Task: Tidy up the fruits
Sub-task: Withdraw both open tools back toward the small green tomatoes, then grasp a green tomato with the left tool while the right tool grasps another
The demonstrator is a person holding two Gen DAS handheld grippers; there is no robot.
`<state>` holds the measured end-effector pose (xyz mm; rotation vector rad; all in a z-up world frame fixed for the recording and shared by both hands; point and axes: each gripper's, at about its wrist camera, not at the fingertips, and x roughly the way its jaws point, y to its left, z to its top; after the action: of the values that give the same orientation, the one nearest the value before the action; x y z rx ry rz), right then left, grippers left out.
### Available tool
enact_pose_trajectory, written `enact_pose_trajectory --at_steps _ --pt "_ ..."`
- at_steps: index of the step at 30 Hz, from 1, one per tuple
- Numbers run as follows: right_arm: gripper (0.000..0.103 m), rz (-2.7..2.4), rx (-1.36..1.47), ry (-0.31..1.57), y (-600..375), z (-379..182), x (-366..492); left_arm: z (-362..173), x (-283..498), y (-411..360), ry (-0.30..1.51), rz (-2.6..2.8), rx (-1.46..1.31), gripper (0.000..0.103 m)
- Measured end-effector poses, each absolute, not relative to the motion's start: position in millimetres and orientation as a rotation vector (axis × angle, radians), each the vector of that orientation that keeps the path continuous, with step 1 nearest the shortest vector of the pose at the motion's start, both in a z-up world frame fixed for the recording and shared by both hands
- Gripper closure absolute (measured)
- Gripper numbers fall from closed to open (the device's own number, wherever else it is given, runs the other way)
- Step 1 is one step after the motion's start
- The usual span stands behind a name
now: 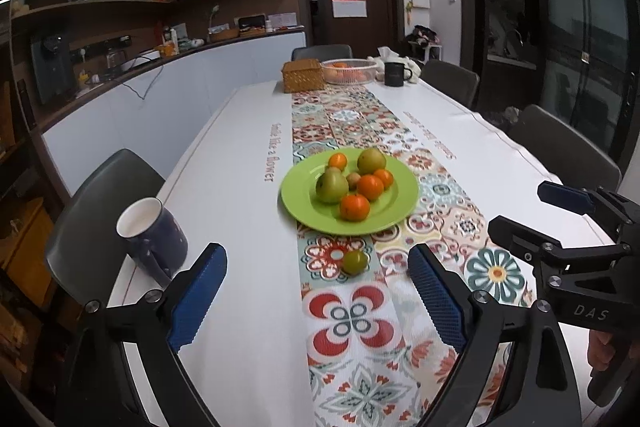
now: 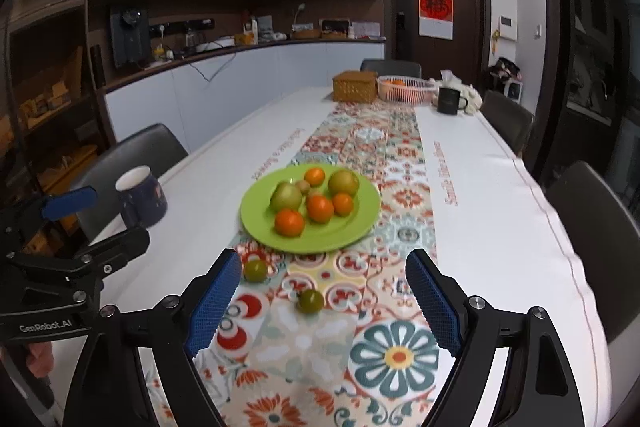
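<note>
Fruit is mostly gathered already: the green plate (image 2: 362, 223) on the patterned runner (image 2: 396, 195) holds two greenish pears (image 2: 285, 196), four orange mandarins (image 2: 289, 222) and what look like two small brownish fruits, too small to name with certainty. Judging by that, the sorting seems well along, with two small green-and-orange fruits left off the plate. One stray fruit (image 2: 256, 270) lies on the runner just beside the plate's near rim, toward its left; the other stray fruit (image 2: 310, 300) lies a little farther from the plate, nearer the camera. In the left wrist view only one of them shows, just short of the plate's near rim. Relative to the plate, the right tool (image 2: 324, 303) hangs on the near side with its blue pads spread wide and holding nothing; the farther stray sits roughly between its fingertips but lower, on the cloth, while the nearer-to-plate stray lies just by its left pad. The left tool (image 1: 318, 291) is likewise spread and empty, on the plate's near side, with a stray fruit between its fingers and apart from both. A dark blue mug (image 1: 152, 237) stands on the bench left of the plate, and a wicker box (image 1: 303, 75), a fruit basket (image 1: 350, 71) and a black mug (image 1: 394, 74) sit well beyond it at the far end.
</note>
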<state>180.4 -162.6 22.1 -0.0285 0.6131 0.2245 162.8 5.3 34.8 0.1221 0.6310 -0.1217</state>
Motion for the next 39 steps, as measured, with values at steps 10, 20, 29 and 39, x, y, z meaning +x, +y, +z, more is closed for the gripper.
enact_pose_trajectory --at_steps 10,20,29,39 --pt "0.018 0.213 -0.029 0.706 -159 -13 184 2 176 4 0.686 -0.231 0.165 0.01" --pt "0.022 0.208 -0.061 0.807 -150 -50 211 -37 218 1 0.765 -0.357 0.225 0.02" --pt "0.038 0.237 -0.052 0.891 -145 -78 240 -65 256 -7 0.825 -0.4 0.225 0.025" --pt "0.05 0.267 -0.03 0.916 -143 -92 258 -86 280 -21 0.901 -0.393 0.217 0.047"
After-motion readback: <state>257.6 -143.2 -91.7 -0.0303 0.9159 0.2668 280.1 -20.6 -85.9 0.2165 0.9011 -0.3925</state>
